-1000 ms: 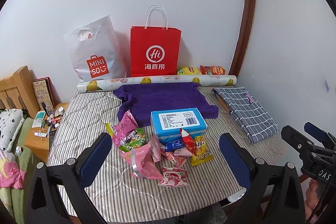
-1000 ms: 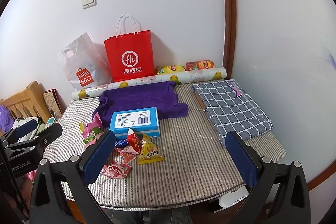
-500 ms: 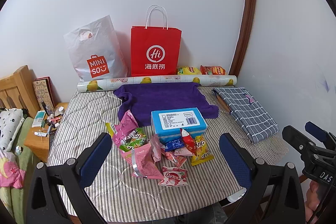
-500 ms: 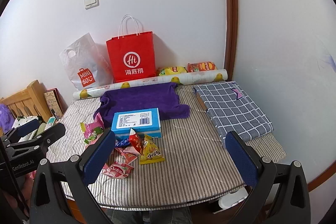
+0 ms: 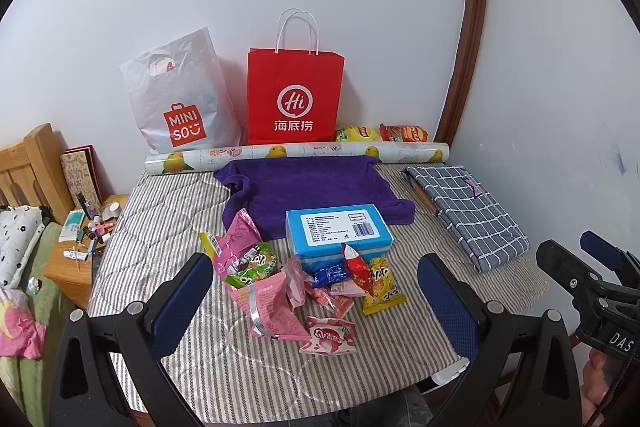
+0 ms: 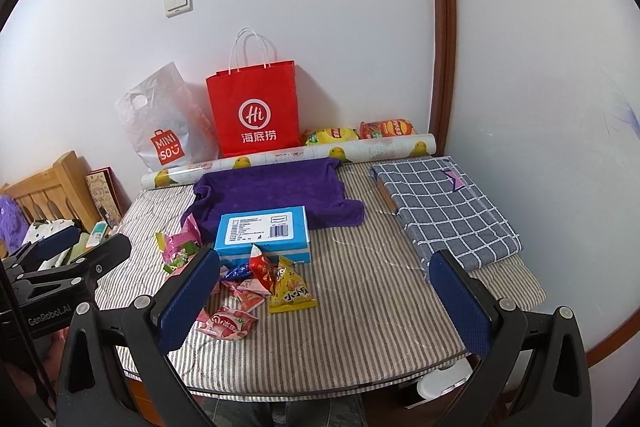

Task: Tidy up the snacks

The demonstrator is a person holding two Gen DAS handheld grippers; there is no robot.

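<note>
A heap of small snack packets lies on the striped table, in front of a blue box. Among them are a yellow triangular packet, a pink flat packet and a pink pouch. My left gripper hovers above the table's near edge, open and holding nothing, the heap showing between its fingers. My right gripper is also open and empty, right of the heap. Each gripper shows at the edge of the other's view.
A purple towel lies behind the box. Against the wall stand a red paper bag, a white Miniso bag, a paper roll and two chip bags. A folded checked cloth sits right. A wooden nightstand stands left.
Both grippers drifted slightly; the right wrist view shifted a little so the scene sits lower and nearer. Nothing on the table moved.
</note>
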